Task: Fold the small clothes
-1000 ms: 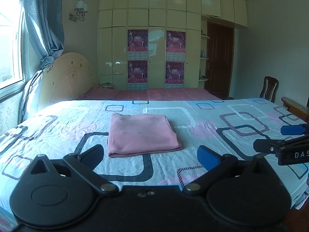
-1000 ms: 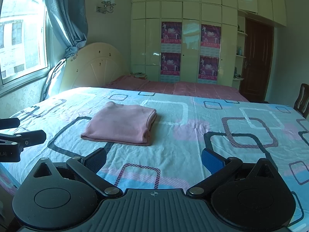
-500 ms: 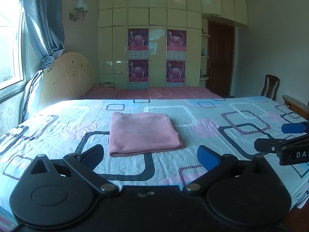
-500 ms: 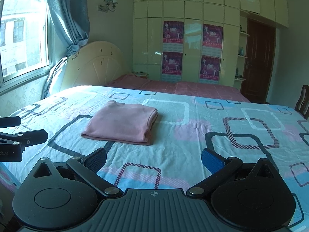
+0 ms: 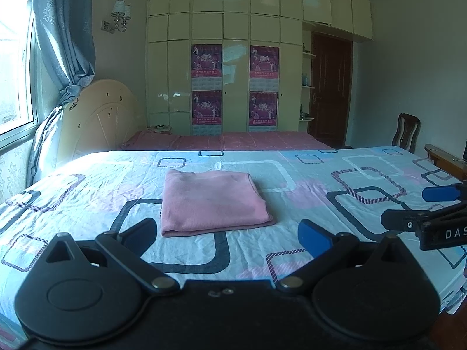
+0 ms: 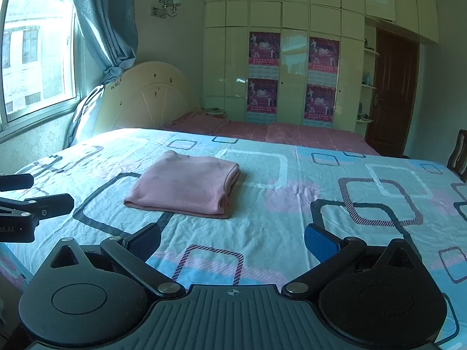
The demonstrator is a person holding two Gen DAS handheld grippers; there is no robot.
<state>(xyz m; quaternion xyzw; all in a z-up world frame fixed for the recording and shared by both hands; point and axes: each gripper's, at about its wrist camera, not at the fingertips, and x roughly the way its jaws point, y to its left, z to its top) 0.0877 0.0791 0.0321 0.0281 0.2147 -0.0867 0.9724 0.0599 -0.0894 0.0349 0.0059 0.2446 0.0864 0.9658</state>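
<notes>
Both tongs, left [image 5: 226, 234] and right [image 6: 232, 240], have drawn back wide open and empty, leaving the folded pink knit garment [image 5: 211, 202] finished on the patterned bed [image 5: 306, 198].

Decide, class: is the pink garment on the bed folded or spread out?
Folded: the pink garment forms a compact rectangle with stacked layers at its edge.

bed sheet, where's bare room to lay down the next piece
The widest bare stretch of the bed sheet lies right of the folded pink garment, out toward the chair. Another runs behind it to the pink blanket. A narrower strip lies left of it. The near edge is crowded by both open grippers.
</notes>
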